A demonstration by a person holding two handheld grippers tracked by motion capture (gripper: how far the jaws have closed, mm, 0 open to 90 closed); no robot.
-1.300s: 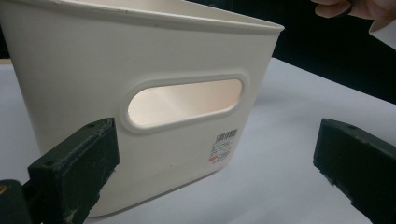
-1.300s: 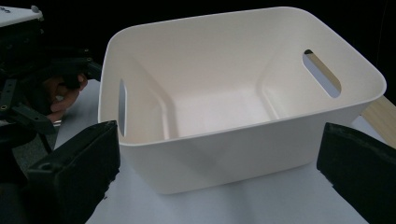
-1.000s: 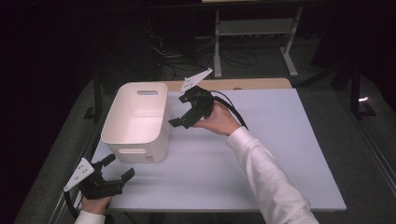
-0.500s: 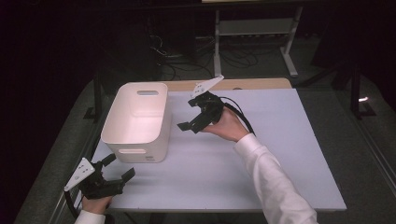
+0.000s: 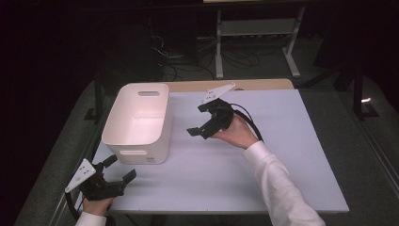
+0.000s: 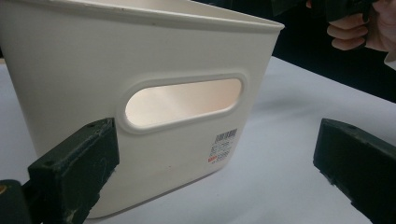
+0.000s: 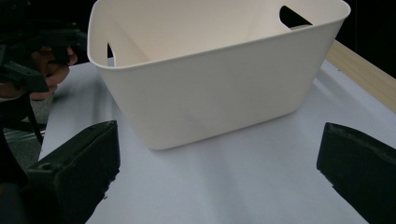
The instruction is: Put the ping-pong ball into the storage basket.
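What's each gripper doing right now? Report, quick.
Left gripper: open, holding nothing, near the white bin.
Right gripper: open, holding nothing, facing the bin's side.

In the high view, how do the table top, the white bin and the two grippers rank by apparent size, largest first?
1. Table top.
2. White bin.
3. Right gripper and left gripper: they look about alike, and the left one is nearer the camera, so no ranking between them.
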